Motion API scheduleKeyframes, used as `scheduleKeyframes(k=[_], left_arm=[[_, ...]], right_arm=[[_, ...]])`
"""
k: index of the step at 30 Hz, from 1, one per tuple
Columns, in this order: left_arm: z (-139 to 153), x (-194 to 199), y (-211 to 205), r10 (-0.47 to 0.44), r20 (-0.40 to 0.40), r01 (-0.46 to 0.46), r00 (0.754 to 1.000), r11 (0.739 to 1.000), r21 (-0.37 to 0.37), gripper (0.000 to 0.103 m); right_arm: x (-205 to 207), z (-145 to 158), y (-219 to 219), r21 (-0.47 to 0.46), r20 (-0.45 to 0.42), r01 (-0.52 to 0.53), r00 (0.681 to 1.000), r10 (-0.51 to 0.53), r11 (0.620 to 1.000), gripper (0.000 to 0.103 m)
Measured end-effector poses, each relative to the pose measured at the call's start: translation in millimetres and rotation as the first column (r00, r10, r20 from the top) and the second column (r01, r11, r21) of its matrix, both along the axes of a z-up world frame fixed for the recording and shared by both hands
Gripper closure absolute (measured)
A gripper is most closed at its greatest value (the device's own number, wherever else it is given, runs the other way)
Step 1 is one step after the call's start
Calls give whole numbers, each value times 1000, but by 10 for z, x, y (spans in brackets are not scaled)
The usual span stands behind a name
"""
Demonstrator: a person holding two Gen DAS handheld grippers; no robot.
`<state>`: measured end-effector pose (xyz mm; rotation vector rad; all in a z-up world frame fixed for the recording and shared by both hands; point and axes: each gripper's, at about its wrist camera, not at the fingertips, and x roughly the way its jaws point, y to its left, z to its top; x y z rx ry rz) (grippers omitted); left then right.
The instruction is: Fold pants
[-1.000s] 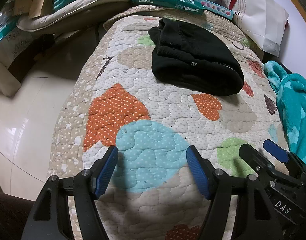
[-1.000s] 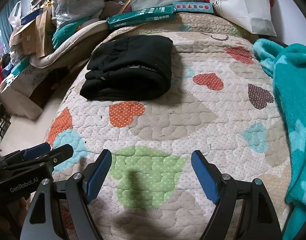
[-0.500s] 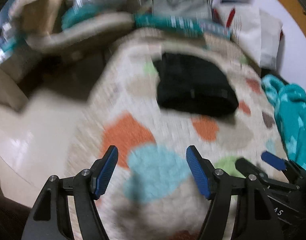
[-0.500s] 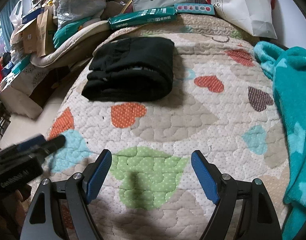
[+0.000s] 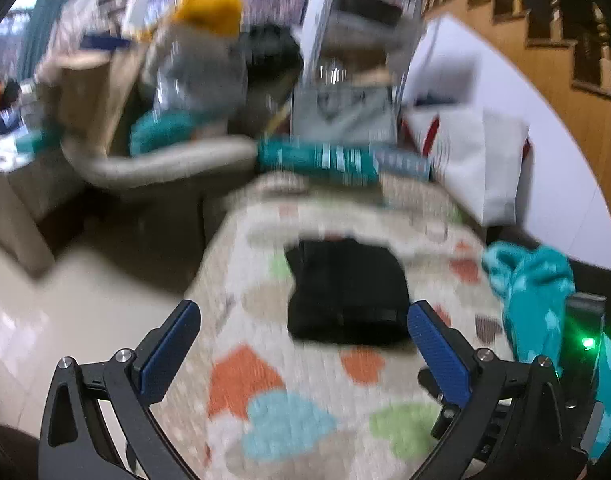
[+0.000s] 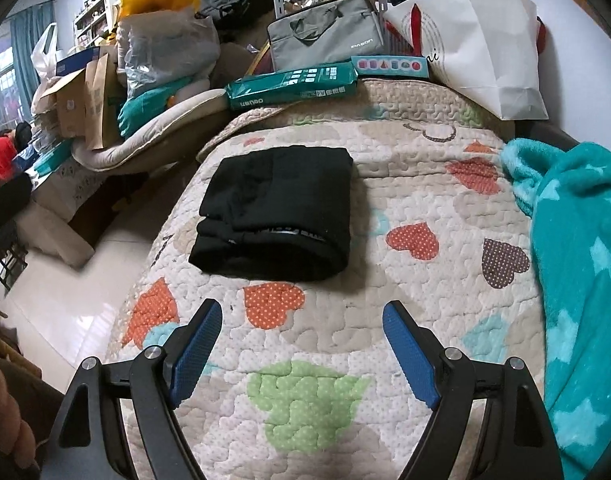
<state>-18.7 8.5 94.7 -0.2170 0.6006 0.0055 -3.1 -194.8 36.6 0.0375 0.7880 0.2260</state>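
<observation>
The black pants [image 6: 277, 212] lie folded into a thick compact bundle on the heart-patterned quilt [image 6: 385, 292], toward its far left part. They also show, blurred, in the left wrist view [image 5: 345, 292]. My right gripper [image 6: 301, 354] is open and empty, well short of the pants over a green heart. My left gripper [image 5: 301, 356] is open and empty, raised and back from the pants. Part of the right gripper [image 5: 585, 360] with a green light shows at the right edge of the left wrist view.
A teal star blanket [image 6: 581, 260] lies along the quilt's right side. A green box [image 6: 293, 82], a grey laptop bag [image 6: 325, 36] and a white paper bag [image 6: 477, 36] stand at the far end. Bags and boxes [image 6: 105, 80] pile up left, above a tiled floor [image 6: 65, 312].
Both grippers have pulled back and tilted up from the quilt, the left one fast and blurred. The pants look farther away. The left gripper has left the right wrist view.
</observation>
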Motion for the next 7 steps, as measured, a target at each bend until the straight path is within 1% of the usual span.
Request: scheduleKeyframes(k=[1, 3, 5, 7], left_arm=[[-67, 42, -13, -12, -48, 11, 999, 1000, -11, 0], [-238, 119, -70, -33, -150, 31, 988, 999, -18, 0], [-349, 104, -135, -50, -194, 48, 980, 999, -14, 0], [-424, 53, -200, -38, -217, 41, 976, 999, 13, 0]], right_arm=[[-13, -20, -1, -5, -5, -1, 1000, 1, 1000, 16], [-38, -80, -34, -8, -26, 6, 1000, -6, 1000, 16], [-51, -133, -93, -2, -49, 24, 999, -24, 1000, 16], [-51, -180, -162, 0, -70, 42, 997, -42, 999, 16]])
